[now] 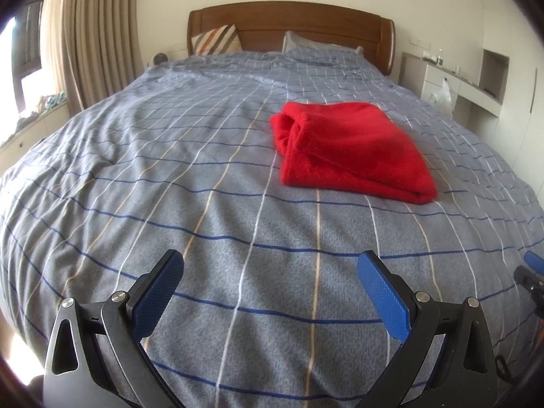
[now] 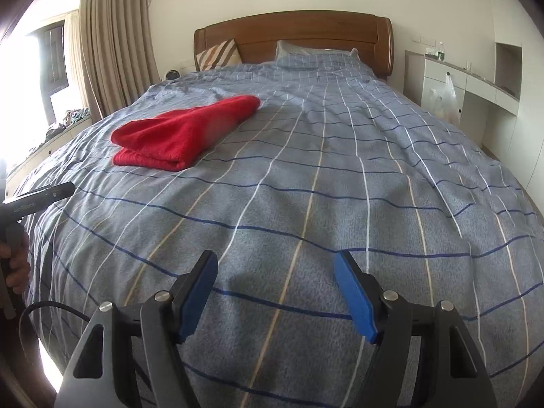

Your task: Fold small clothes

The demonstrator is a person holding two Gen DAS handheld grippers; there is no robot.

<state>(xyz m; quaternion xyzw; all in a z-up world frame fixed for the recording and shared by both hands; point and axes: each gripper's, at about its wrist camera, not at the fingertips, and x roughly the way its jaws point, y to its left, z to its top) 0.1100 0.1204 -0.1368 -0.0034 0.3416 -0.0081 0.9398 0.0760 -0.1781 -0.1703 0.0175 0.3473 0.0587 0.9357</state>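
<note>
Daylit from left window, fisheye-warped edges

Both cams sat low at the foot of the bed, angled down over the checked cover toward the wooden headboard. Left view looked from the left side, so the folded red cloth fell right of centre, fairly near. Right view looked from further right, cloth up left. Shared: cover, headboard, pillows, curtain, white cabinet. Each caught the other gripper at its edge.
</note>
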